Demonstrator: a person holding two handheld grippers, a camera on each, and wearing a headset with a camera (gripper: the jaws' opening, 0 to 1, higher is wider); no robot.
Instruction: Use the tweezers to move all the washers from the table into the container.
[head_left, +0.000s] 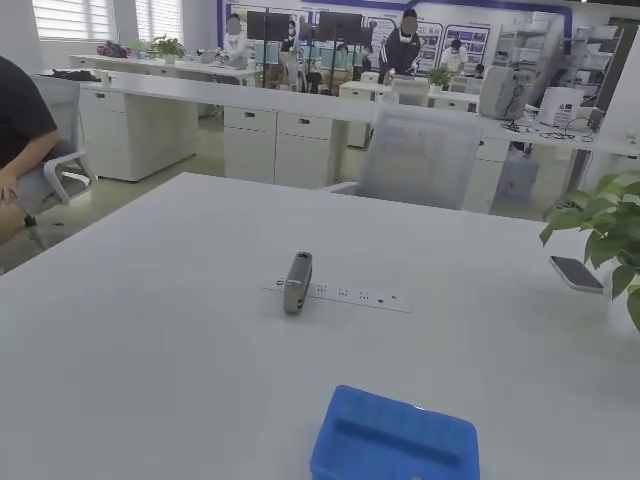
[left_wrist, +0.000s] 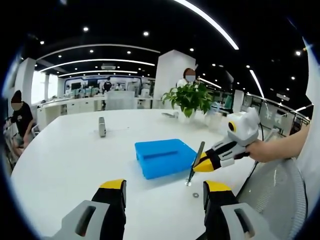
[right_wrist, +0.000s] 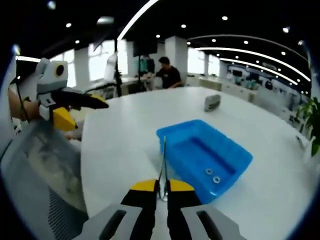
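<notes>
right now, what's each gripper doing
left gripper: open, holding nothing
right gripper: closed on the tweezers

The head view looked down over the worktop (head_left: 150, 330); both gripper views sat low above it; all three shared the blue container (head_left: 395, 440).

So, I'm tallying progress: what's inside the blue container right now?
Two washers lie on the floor of the blue container. The tweezers and its near wall cover part of that floor, so more could be hidden there.
</notes>
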